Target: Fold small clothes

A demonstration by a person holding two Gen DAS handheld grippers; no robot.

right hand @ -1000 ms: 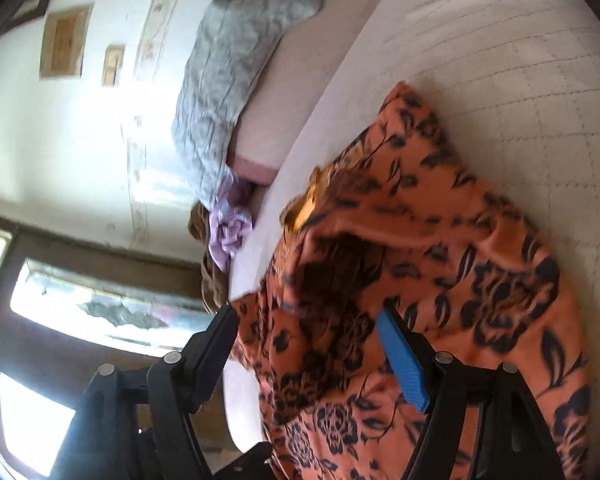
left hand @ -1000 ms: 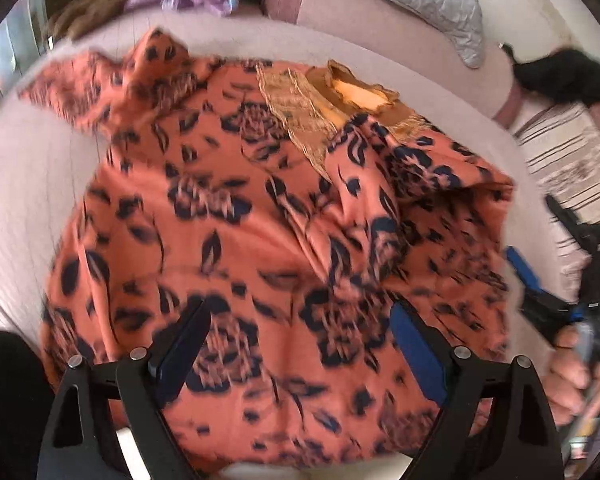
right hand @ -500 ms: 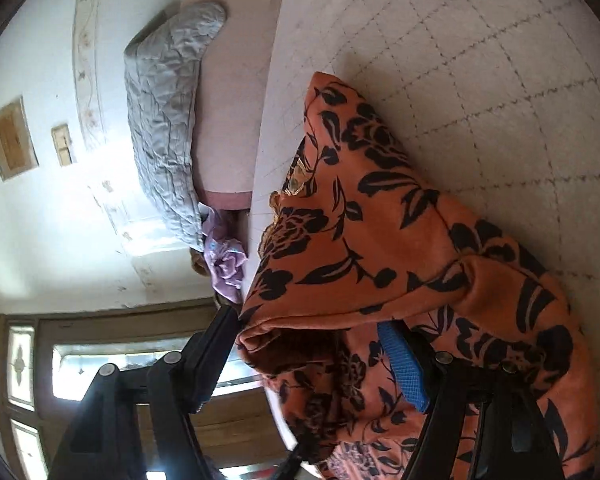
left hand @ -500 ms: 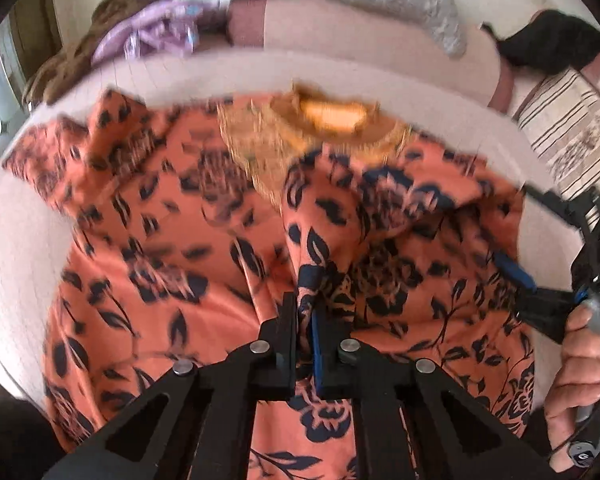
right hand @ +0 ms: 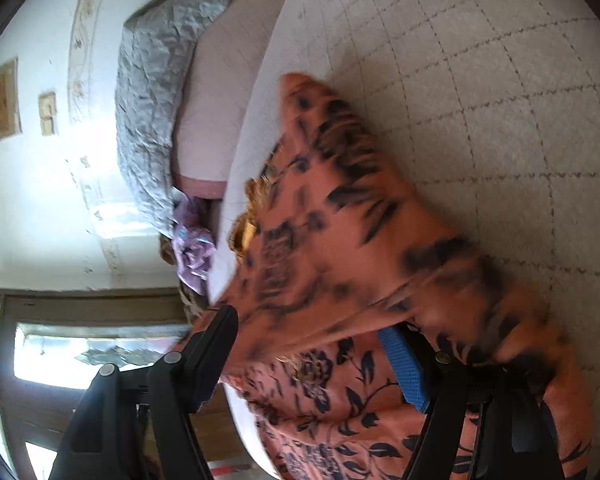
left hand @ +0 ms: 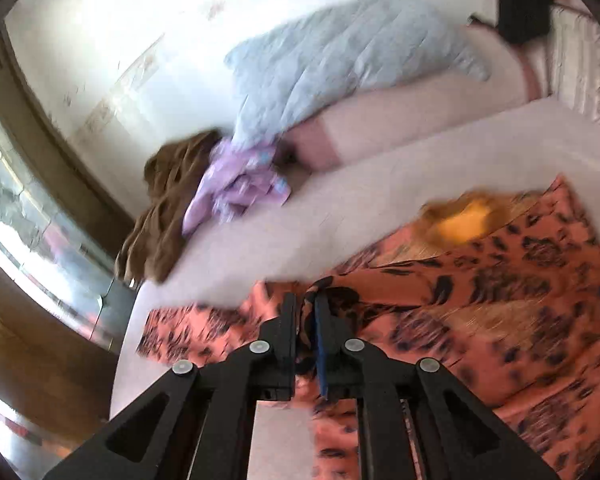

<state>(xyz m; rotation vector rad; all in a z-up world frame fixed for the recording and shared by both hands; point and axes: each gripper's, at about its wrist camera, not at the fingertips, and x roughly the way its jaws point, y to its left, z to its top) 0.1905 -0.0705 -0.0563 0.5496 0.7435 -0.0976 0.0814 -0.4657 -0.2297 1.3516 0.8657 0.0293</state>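
1. Orange cloth with dark blue flowers, that's the small dress, spread on the pale checked bedcover, and my left gripper has its 2 fingers pinched tight on a bunched fold of it.
2. My left camera alone shows that pinch, plus the golden neckline lying toward the pillows.
3. My right gripper stands wide apart, dress fabric draped between the black finger and the blue pad, neither one squeezing it.
4. Only the right camera gives the raised fold humped over the bedcover, blurred.
5. Both views catch the grey quilted pillow and the lilac garment at the bed's head; the brown cloth shows clearly on the left view.
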